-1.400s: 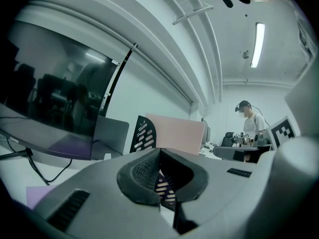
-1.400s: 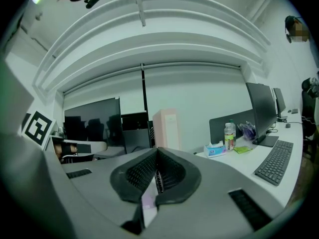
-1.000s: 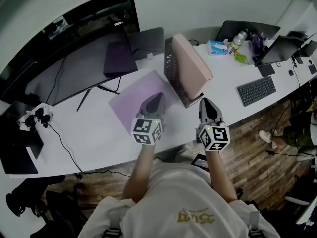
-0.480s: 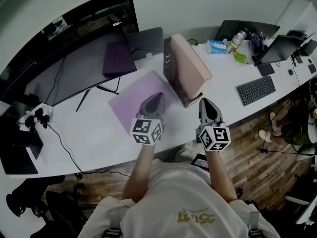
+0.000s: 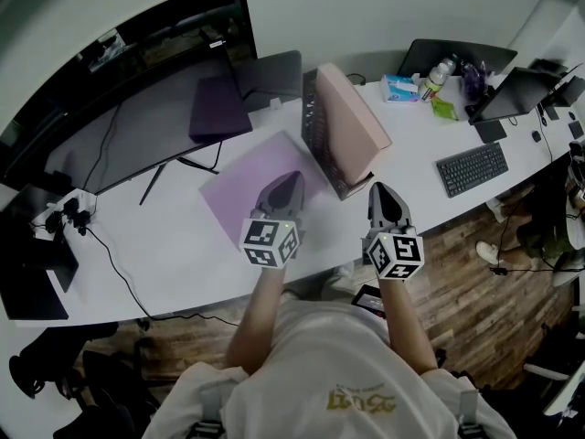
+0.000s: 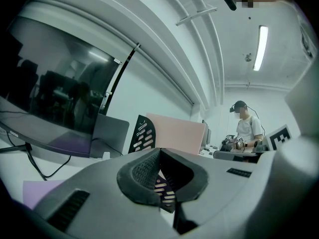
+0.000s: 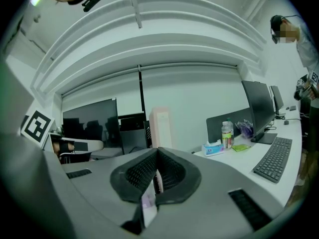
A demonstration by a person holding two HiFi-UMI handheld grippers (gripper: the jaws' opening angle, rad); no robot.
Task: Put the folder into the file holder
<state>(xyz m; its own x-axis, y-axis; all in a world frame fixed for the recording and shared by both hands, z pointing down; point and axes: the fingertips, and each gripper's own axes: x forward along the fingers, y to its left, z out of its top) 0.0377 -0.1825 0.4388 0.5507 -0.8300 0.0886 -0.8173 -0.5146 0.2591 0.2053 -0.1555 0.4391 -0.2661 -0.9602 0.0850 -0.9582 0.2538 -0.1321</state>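
Right now your white worktop point(image 5: 174, 245) carries a wide dark monitor point(image 5: 137, 126) along its far left edge. The pink-and-black file holder point(image 5: 352, 126) stands upright near the middle, and the lilac folder point(image 5: 247, 186) lies flat just beside it on its left, reaching toward the front edge. Your left gripper point(image 5: 291, 179) hangs over the folder's near corner with its jaws pressed together on nothing, and your right gripper point(image 5: 379, 190), by the front edge just before the file holder, likewise has its jaws closed and empty.
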